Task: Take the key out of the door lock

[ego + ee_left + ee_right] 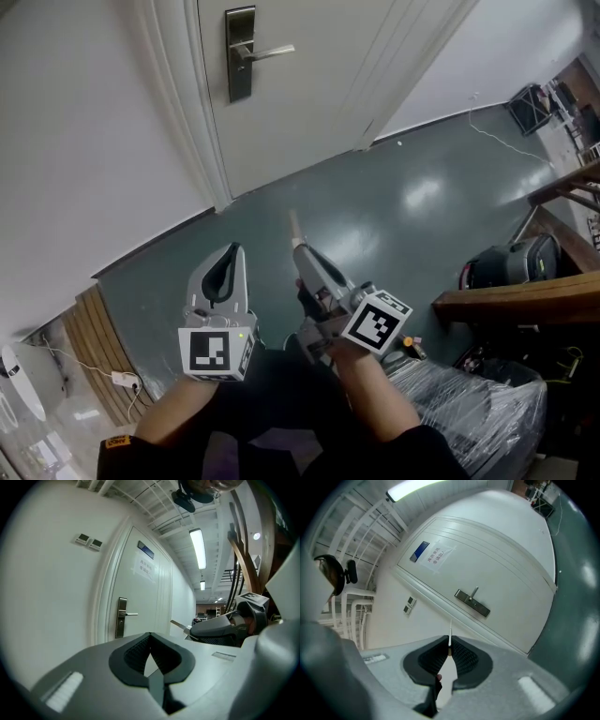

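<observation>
right gripper pinching thin pale flat key, looks already out. long axis points far, toward white door. silver lock plate well apart, far-left. left gripper pressed together, empty.

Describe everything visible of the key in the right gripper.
The key is a thin, flat, pale strip, metal by its look. The right gripper pinches it between its fingers. It juts past their tips toward the door, clear of the lock plate. In the right gripper view it is edge-on, a fine line.
</observation>
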The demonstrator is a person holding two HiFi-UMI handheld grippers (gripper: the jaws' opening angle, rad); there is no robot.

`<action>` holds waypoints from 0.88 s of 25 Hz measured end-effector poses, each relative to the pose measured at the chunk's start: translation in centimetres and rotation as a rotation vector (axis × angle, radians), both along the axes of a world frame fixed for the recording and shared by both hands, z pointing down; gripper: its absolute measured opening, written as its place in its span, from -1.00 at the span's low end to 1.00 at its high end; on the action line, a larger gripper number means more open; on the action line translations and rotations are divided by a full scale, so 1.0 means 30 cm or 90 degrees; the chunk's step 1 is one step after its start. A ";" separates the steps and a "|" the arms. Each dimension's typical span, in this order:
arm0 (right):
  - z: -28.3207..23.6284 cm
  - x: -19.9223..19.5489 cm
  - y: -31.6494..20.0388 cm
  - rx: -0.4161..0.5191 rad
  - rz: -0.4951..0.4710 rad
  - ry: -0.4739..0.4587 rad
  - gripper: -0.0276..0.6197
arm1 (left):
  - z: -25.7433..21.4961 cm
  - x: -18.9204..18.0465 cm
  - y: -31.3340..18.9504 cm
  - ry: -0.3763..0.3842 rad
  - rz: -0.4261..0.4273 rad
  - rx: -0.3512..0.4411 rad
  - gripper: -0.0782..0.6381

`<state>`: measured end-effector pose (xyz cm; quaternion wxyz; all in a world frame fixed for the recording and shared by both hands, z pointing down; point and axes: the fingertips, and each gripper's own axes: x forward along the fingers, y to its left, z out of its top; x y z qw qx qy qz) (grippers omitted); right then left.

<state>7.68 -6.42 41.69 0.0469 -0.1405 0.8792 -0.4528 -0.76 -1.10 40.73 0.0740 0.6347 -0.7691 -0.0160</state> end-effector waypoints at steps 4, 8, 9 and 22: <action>-0.005 0.115 0.025 0.009 -0.002 0.006 -0.87 | -0.010 0.149 0.024 0.004 0.008 -0.005 -0.73; 0.008 0.201 0.053 0.013 0.001 0.009 -0.87 | -0.003 0.254 0.061 -0.007 0.009 -0.012 -0.73; 0.013 0.218 0.065 0.014 -0.001 0.012 -0.87 | 0.000 0.270 0.074 -0.008 0.005 -0.014 -0.73; 0.064 0.358 0.227 0.035 -0.030 0.046 -0.87 | 0.064 0.394 0.235 0.003 -0.047 -0.039 -0.73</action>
